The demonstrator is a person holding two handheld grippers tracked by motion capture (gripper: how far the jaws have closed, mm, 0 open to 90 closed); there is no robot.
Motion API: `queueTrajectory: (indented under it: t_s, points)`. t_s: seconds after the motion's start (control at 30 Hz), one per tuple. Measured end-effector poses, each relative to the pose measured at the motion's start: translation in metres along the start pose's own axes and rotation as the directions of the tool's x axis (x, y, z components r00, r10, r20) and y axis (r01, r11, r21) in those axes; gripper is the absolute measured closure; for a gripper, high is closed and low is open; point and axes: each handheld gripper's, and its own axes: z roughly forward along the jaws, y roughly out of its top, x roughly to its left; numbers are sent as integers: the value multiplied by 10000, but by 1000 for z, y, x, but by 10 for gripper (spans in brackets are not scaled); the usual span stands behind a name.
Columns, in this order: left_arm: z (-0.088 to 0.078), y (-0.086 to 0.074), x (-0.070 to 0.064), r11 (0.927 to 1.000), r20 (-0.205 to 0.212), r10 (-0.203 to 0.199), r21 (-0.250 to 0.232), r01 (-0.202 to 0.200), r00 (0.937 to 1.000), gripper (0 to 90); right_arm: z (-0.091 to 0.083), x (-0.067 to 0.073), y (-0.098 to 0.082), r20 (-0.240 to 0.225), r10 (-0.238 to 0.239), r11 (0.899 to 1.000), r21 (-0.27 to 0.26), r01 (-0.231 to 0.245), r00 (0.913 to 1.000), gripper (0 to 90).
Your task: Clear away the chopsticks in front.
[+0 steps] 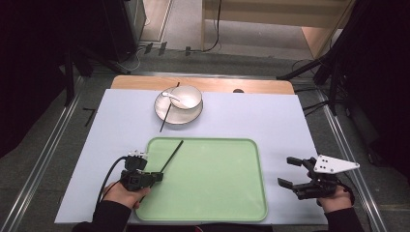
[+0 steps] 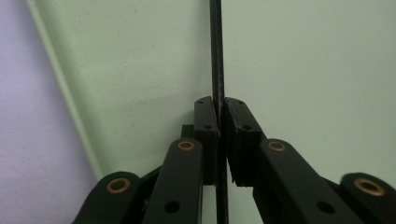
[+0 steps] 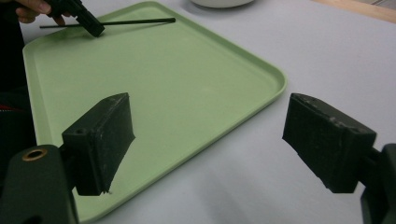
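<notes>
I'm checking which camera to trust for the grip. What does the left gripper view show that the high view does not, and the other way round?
The left gripper view gives the close look: both pads pressed on the black chopstick.

The high view adds the bowl with its spoon on a plate, a second chopstick across it, and the right gripper with jaws apart.

Both show the green tray, the held chopstick and the left gripper.

Grey floor (image 1: 251, 48) beyond the worktop's far edge, cables (image 1: 212, 29) trailing over it; pale wooden furniture (image 1: 319, 19) behind, dark stands either side.
</notes>
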Motion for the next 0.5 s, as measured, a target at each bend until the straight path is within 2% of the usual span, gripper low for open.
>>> queueTrajectory:
  t_s: [0.17, 0.2, 0.3, 0.33, 0.43, 0.5]
  points:
    - [0, 0, 0, 10000, 28, 29, 31, -29, 10000, 821, 0, -1, -1, -15, 46, 10000, -1, -46, 10000, 166]
    - [0, 1, 1, 10000, 168, -3, 61, 2, 9999, 815, 0, -2, -1, -14, 43, 10000, -32, -43, 10000, 166]
    - [-2, 2, 2, 9999, 288, -20, 130, 16, 9996, 699, 1, -2, -1, -49, 58, 10000, 7, -58, 10000, 166]
    - [-4, 4, 4, 9999, 540, 94, 75, -98, 9985, 653, 1, -1, 0, -54, 55, 10000, 20, -55, 10000, 166]
    - [-8, 8, 6, 9999, 670, 161, -20, -160, 9976, 528, 2, -1, 1, -101, 13, 10000, -67, -14, 9999, 166]
    - [-12, 11, 8, 9985, 769, 471, -318, -447, 9959, 455, 2, 0, 1, -119, -21, 10000, -39, 21, 9999, 166]
